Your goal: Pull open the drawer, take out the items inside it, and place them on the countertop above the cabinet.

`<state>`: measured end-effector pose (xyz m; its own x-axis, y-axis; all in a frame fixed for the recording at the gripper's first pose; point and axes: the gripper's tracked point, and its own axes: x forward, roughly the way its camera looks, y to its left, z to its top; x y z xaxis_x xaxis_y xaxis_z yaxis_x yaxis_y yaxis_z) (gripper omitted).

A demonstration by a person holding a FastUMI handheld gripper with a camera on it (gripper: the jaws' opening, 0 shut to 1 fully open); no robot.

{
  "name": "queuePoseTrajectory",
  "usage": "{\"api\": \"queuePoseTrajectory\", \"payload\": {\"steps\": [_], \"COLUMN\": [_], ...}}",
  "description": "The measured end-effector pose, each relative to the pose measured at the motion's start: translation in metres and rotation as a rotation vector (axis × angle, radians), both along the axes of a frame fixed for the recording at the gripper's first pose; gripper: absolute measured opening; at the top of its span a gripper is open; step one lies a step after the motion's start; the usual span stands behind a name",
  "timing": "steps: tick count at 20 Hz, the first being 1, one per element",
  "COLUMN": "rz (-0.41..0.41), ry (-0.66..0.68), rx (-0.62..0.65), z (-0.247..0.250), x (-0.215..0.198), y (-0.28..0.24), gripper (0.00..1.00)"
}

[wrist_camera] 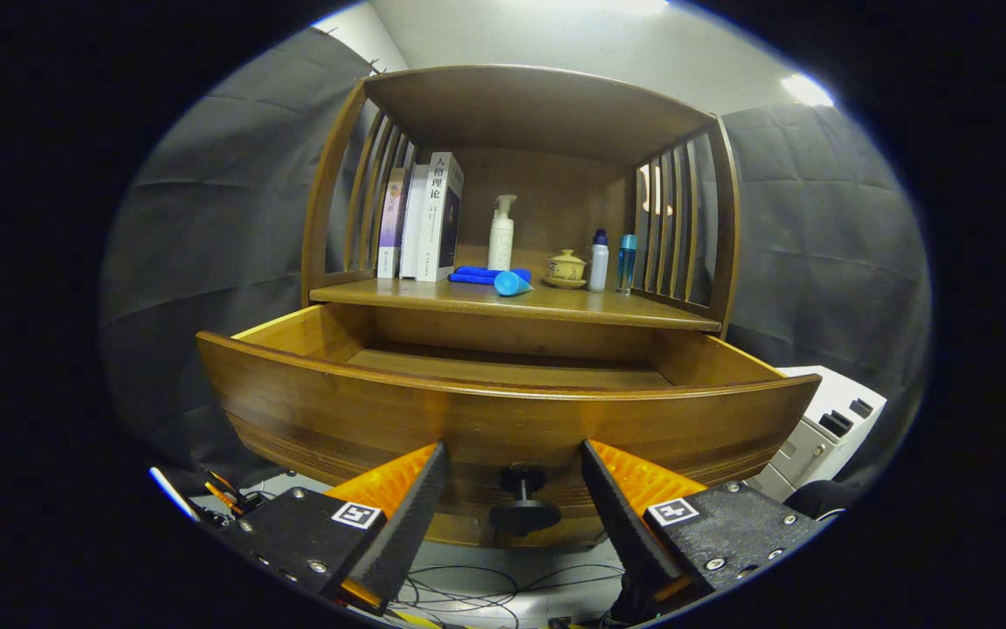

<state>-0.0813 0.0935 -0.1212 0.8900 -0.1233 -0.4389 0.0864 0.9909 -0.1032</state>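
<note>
While the drawer (503, 411) stood pulled out from the cabinet (520, 218), we saw its bare wooden floor and could not make out any item in the part visible to us. Its dark knob (522, 498) sat between the fingers of our gripper (513, 467), which were spread wide and touching nothing. On the desk (555, 304) above the drawer stood books (424, 218), a white pump bottle (502, 234), a blue tube (512, 282), a lidded cup (567, 266) and two small bottles (612, 260). Cables (485, 590) lay on the floor below.
</note>
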Motion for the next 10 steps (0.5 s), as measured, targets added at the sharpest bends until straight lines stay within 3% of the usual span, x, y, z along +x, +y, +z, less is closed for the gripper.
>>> {"api": "queuePoseTrajectory", "payload": {"steps": [10], "rz": [-0.005], "ry": [0.027], "rx": [0.105], "z": [-0.014], "x": [0.069], "y": [-0.007], "gripper": [0.95]}}
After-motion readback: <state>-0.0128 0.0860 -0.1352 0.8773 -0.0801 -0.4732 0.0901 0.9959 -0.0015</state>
